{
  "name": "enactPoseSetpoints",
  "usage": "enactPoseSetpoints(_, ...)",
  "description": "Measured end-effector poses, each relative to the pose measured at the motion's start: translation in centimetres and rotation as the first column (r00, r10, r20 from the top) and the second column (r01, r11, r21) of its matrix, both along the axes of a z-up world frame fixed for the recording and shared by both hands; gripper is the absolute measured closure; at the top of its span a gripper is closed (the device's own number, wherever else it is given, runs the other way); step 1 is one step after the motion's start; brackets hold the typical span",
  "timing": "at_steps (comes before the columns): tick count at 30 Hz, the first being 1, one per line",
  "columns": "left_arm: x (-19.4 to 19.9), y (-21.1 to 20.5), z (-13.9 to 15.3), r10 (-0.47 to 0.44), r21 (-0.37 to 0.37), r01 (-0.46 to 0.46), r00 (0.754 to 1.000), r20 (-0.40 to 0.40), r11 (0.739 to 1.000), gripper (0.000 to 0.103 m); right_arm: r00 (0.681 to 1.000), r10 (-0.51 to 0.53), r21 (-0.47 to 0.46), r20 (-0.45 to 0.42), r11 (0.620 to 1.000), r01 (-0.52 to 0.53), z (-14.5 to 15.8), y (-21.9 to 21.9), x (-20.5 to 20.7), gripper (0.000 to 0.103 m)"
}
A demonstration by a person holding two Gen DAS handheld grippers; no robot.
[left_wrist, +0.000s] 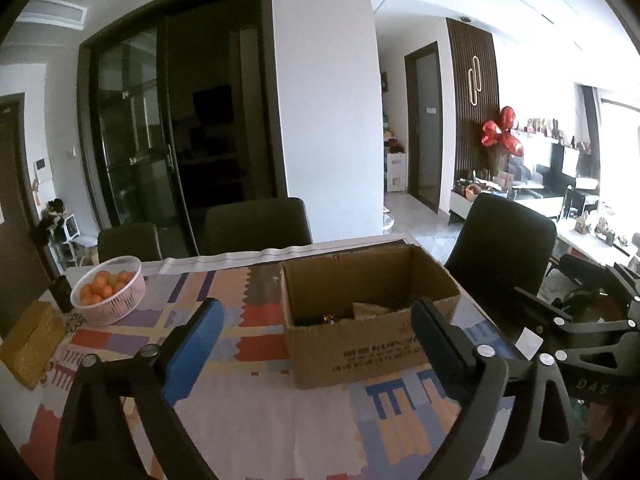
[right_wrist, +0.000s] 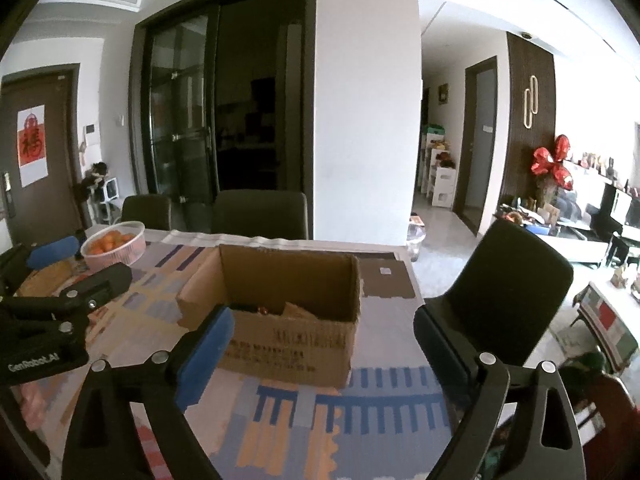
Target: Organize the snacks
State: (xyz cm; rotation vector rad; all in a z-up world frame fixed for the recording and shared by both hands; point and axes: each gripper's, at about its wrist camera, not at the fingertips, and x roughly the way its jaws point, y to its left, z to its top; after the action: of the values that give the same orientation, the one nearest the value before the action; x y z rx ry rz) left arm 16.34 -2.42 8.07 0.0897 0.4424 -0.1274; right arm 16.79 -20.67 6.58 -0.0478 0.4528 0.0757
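Note:
An open cardboard box [left_wrist: 360, 344] stands on the patterned tablecloth [left_wrist: 280, 420], with a few snack packets [left_wrist: 368, 310] low inside it; it also shows in the right wrist view [right_wrist: 288, 344]. My left gripper [left_wrist: 316, 332] is open and empty, held just in front of the box; it also appears at the left of the right wrist view [right_wrist: 78, 264]. My right gripper [right_wrist: 324, 340] is open and empty, near the box's front right corner; its body shows at the right of the left wrist view [left_wrist: 580, 320].
A pink basket of oranges [left_wrist: 108, 290] sits at the back left, next to a yellow box [left_wrist: 30, 342] and a dark object [left_wrist: 62, 294]. Dark chairs [left_wrist: 258, 220] stand behind the table, another chair [right_wrist: 516, 280] at its right end.

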Motion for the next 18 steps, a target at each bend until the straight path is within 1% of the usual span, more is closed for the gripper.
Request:
enactPoseSetpoints(4,-1.9,0.0,-0.3,0.016,0.005,-0.016,1.0,0.011,1.0,0.0,1.0,-0.023,0.002,0.008,1.0,0.023,-0.3,-0.1,-1.9,0.009)
enactPoseSetpoints(11,-4.9,0.0,-0.8,0.021,0.002,-0.021,1.0,0.018,1.0,0.0,0.999,-0.049,0.015,0.009,0.999,0.049,-0.6,-0.8,-5.1,0.008)
enactPoseSetpoints(18,-6.6,0.0,-1.1,0.009,-0.004,-0.009,1.0,0.008,1.0,0.0,0.999,-0.054,0.025,0.002,0.998,0.054,-0.8,-1.0,-7.4,0.008)
